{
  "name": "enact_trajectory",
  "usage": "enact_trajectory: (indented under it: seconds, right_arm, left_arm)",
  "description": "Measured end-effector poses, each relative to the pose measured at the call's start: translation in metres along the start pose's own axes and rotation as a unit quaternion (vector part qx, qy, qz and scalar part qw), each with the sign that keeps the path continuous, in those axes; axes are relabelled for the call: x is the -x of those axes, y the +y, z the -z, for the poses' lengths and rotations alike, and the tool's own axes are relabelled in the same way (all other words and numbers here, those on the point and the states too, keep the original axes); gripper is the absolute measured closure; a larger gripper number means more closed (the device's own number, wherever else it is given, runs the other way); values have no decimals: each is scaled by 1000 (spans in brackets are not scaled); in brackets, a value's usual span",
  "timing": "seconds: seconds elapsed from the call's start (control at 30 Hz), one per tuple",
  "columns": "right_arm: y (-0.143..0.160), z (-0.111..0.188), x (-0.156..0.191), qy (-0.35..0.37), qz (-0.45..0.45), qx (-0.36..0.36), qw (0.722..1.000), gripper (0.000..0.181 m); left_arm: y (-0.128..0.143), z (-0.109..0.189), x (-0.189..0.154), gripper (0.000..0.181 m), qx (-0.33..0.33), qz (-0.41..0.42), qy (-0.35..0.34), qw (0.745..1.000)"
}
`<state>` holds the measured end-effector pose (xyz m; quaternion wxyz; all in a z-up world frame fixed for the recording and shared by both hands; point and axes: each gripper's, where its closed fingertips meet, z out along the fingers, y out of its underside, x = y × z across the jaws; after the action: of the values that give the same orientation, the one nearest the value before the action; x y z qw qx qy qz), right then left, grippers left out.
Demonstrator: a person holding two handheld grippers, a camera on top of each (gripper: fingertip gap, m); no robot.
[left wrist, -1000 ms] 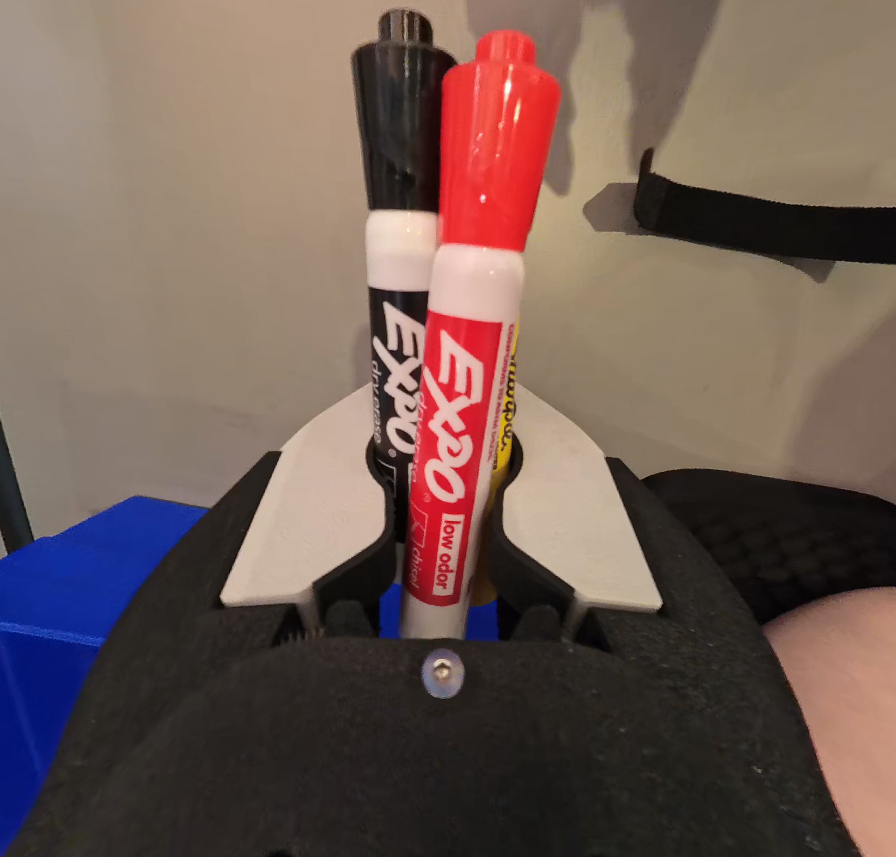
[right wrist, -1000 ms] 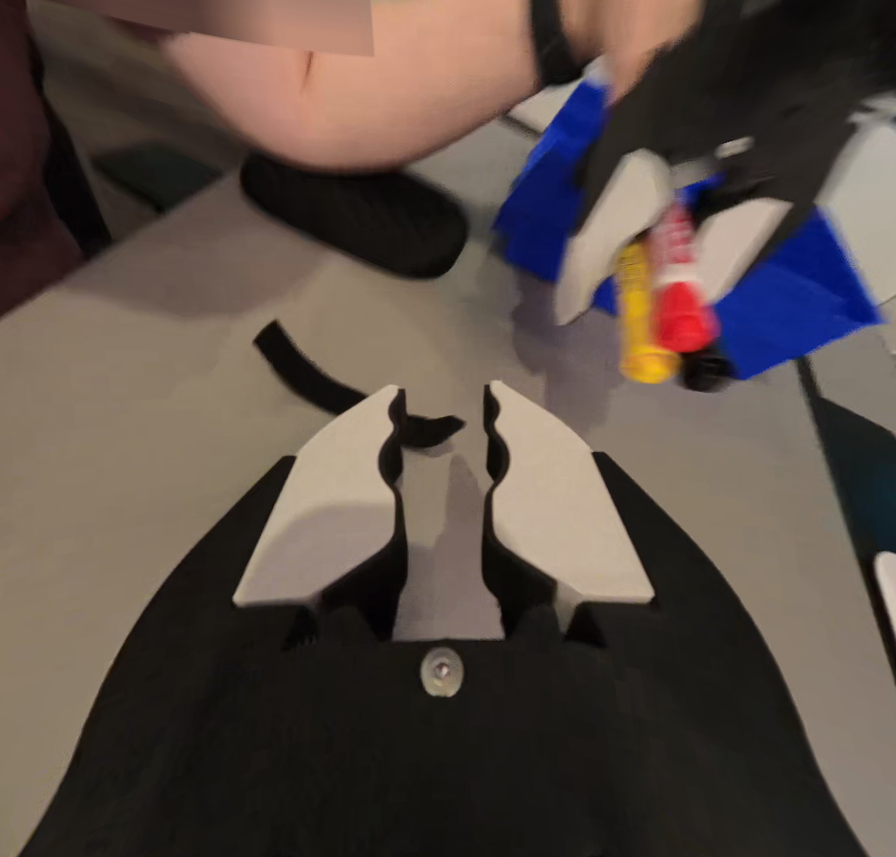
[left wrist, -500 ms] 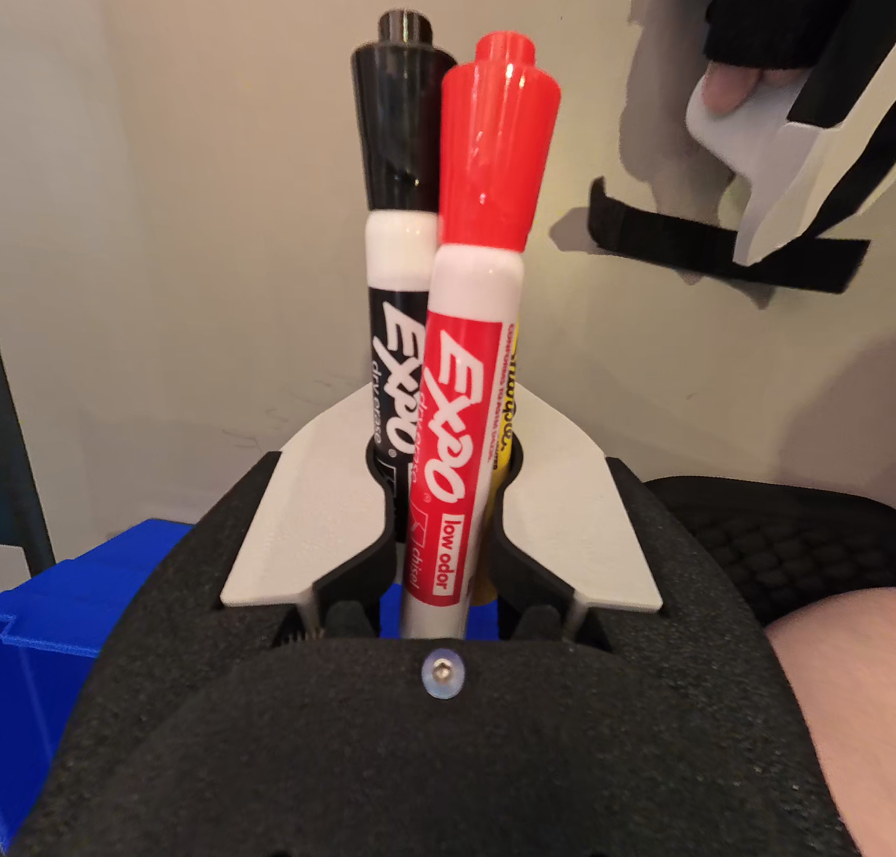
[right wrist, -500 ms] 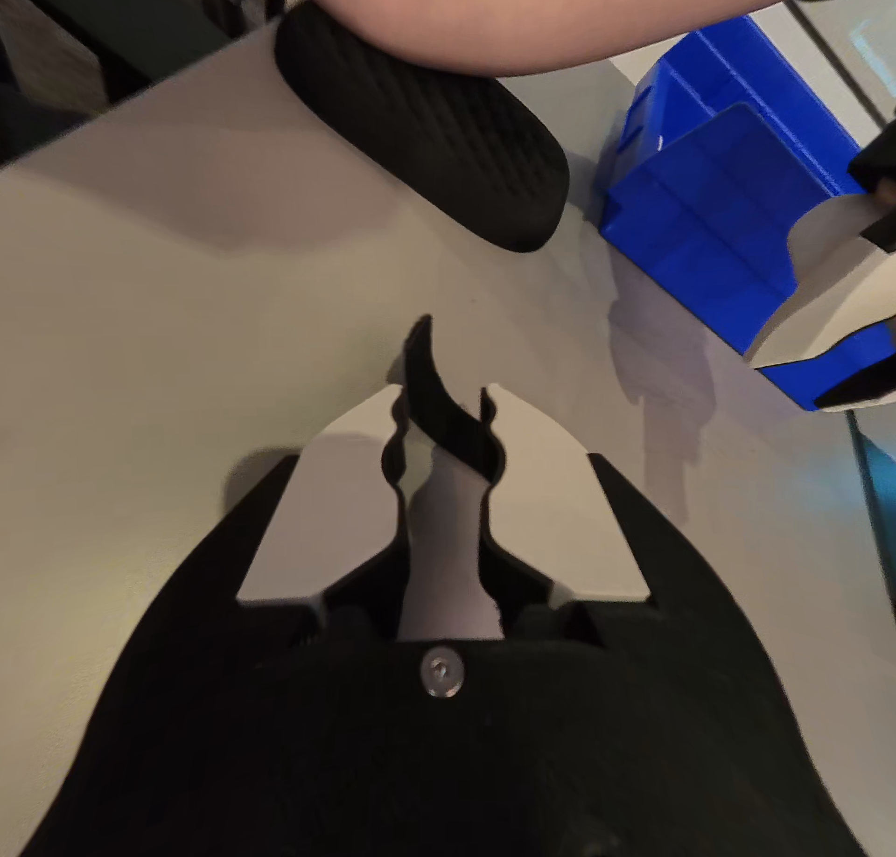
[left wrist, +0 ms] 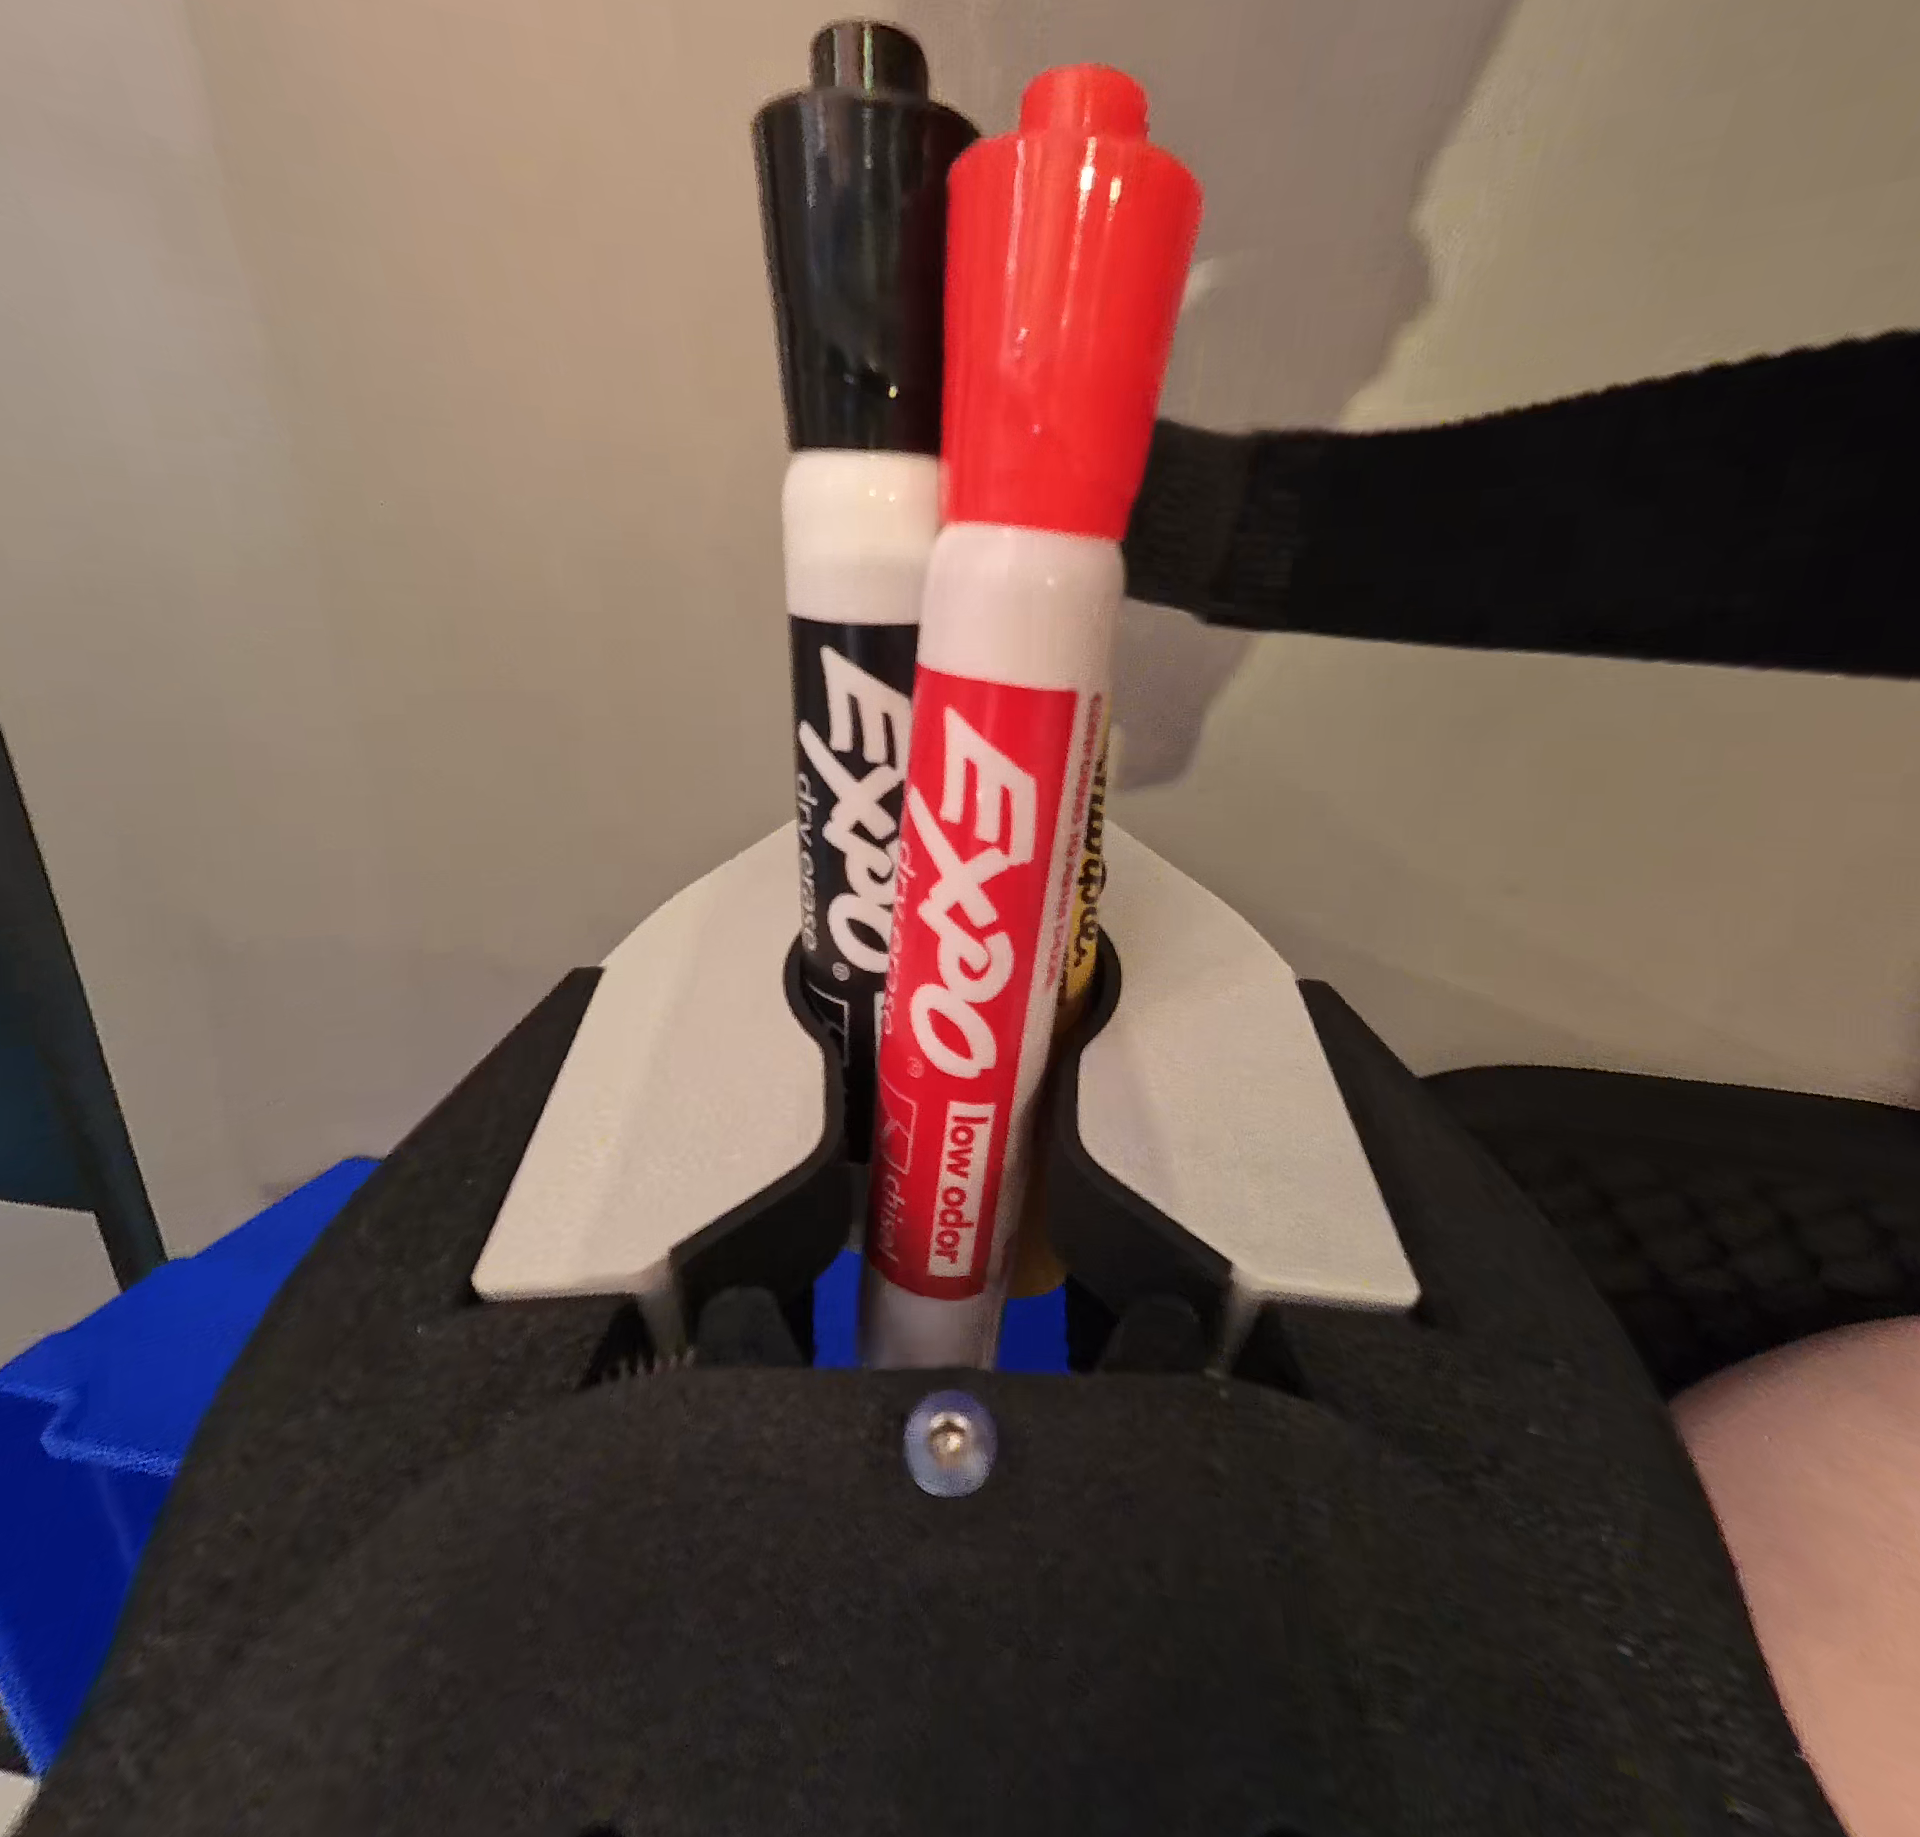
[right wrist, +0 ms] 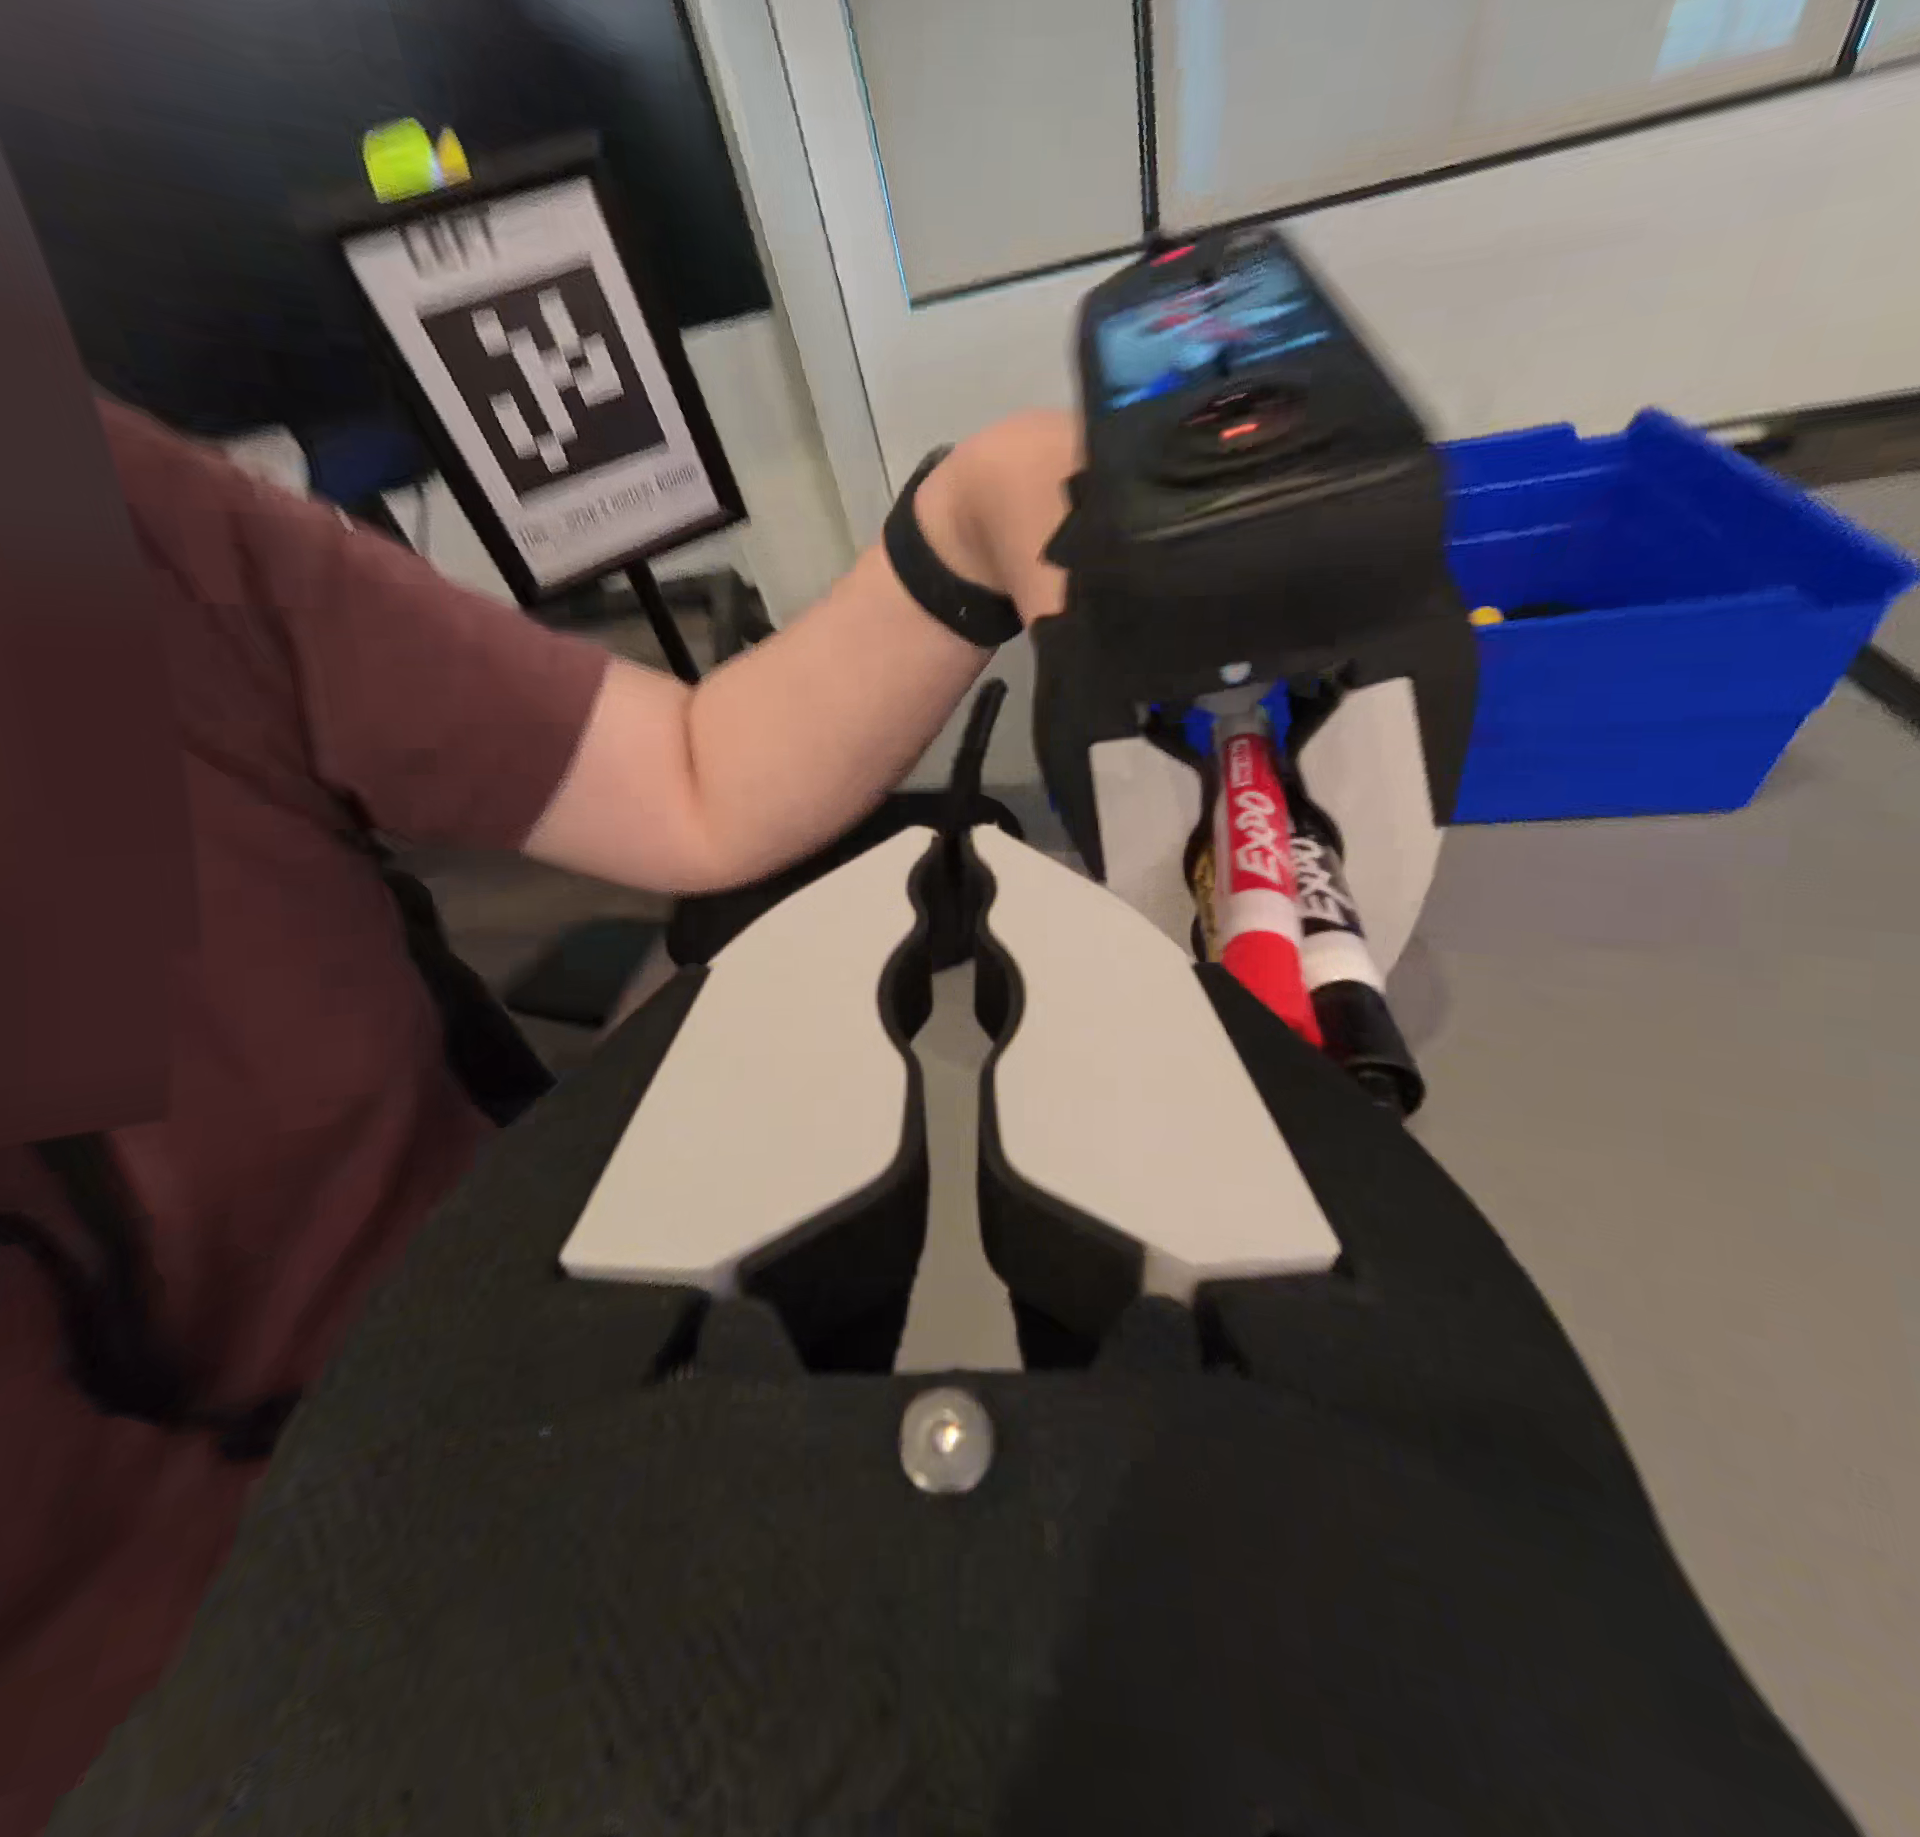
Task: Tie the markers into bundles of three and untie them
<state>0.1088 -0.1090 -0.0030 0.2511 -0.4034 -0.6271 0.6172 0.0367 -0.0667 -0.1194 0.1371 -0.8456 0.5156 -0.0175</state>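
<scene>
Labelled markers [left wrist: 977, 852] in left hand-held gripper [left wrist: 951, 966]

A second ago the black strap [left wrist: 1538, 530] lay flat on the surface [left wrist: 416, 540], clear of the markers; half a second ago the right tool [right wrist: 951, 857] stood over it with its fingers apart. Now those fingers have closed on the strap and lifted it off the surface. In the left wrist view the strap has swung in and reaches the red marker [left wrist: 1039, 644]; it seems to pass behind the bundle, though blur hides any contact. The right wrist view has tipped up from the surface toward the left tool [right wrist: 1262, 852].
</scene>
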Motion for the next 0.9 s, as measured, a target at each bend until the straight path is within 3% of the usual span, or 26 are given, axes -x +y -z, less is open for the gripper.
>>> enact_trajectory:
  seconds: [0.1,0.2,0.43,0.63,0.9]
  right_arm:
    - [-12,5,-17,-21,-80,-37,996,179]
    - [1,4,-33,-6,-107,-13,994,178]
    - [-3,12,-69,12,-222,-61,973,179]
    - [7,0,-82,-15,-333,-35,942,178]
    - [9,-2,-89,-1,-370,45,928,178]
  left_arm:
    - [-3,-2,0,139,0,-6,-2,1000]
    - [-6,-3,-1,139,-8,-7,4,1000]
    - [-7,-7,-4,139,7,-14,6,1000]
    - [-6,-14,-6,139,24,-22,11,999]
    - [-6,-11,-4,139,17,-18,8,1000]
